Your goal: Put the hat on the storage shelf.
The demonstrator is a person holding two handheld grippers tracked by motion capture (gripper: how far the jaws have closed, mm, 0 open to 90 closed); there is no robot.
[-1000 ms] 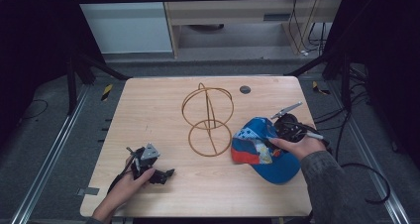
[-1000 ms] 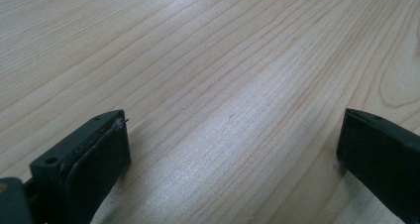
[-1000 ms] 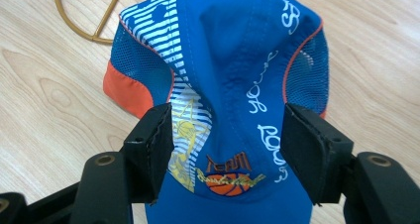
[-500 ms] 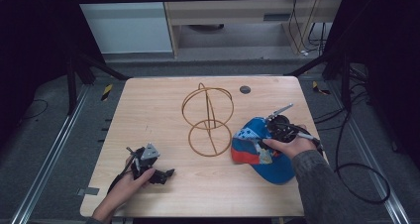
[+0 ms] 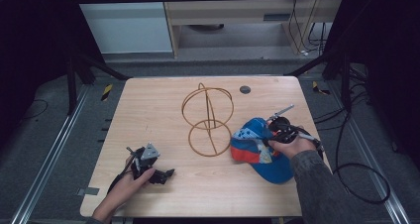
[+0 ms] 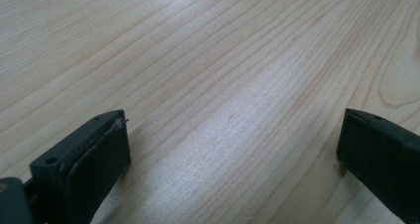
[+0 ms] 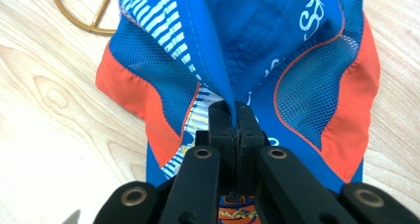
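Blue and orange cap (image 5: 260,149) on the worktop (image 5: 148,110), just beside a gold wire stand (image 5: 208,120). Right gripper (image 7: 236,110): jaws clamped on a fold of cap fabric. Left gripper (image 5: 148,165): resting near the front edge, jaws apart, empty. Probable stage: cap grasped, not yet placed on stand.

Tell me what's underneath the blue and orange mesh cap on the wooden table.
Bare light wooden table surrounds the blue and orange mesh cap, which lies on it. The right gripper pinches a fold of its fabric. Whatever sits beneath the cap is covered.
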